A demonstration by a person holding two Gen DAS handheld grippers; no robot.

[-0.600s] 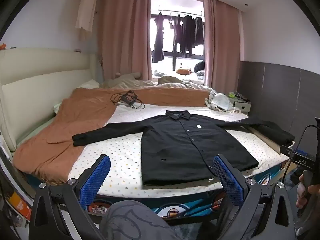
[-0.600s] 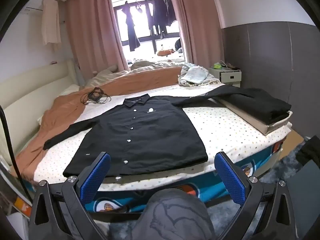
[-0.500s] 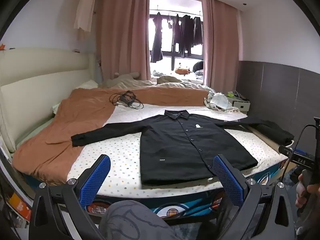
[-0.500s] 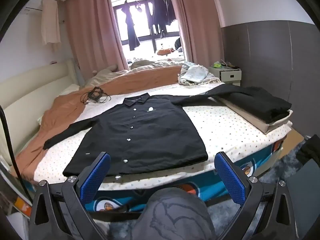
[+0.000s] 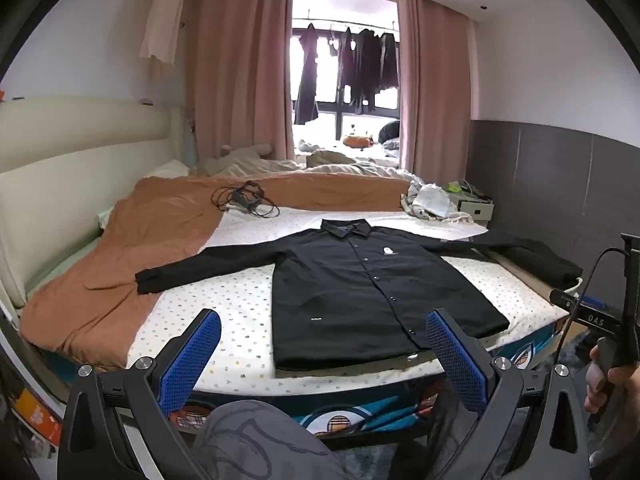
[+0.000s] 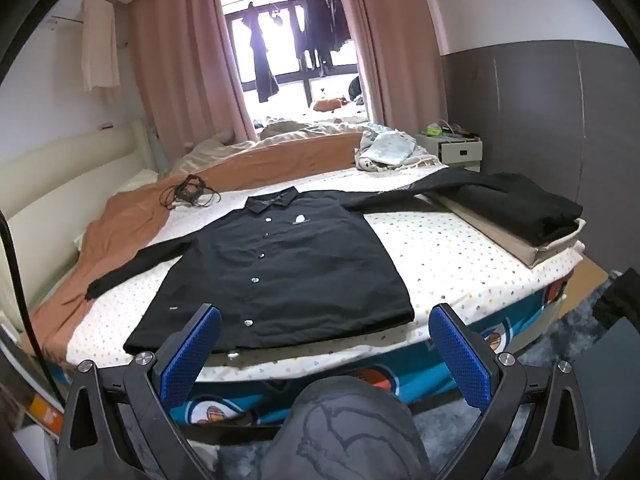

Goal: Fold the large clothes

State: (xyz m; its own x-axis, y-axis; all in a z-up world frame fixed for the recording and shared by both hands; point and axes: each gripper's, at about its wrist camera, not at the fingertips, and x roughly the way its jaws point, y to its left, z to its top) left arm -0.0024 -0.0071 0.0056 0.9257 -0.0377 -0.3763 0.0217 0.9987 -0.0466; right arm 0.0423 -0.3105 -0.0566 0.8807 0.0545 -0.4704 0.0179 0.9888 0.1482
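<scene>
Both the left gripper (image 5: 323, 352) and right gripper (image 6: 325, 350) hang spread apart, empty, short of the black shirt (image 6: 280, 264) lying flat ahead on the bed (image 6: 440, 248), its small labels unreadable.

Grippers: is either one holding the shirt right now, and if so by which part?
Nothing is held. The left gripper and right gripper are both open, short of the bed edge, with the black shirt lying flat, untouched.

Open spotted sheet (image 6: 436, 248) flanking shirt (image 6: 288, 264), folded pile (image 6: 520, 208) (right edge) obstructs
</scene>
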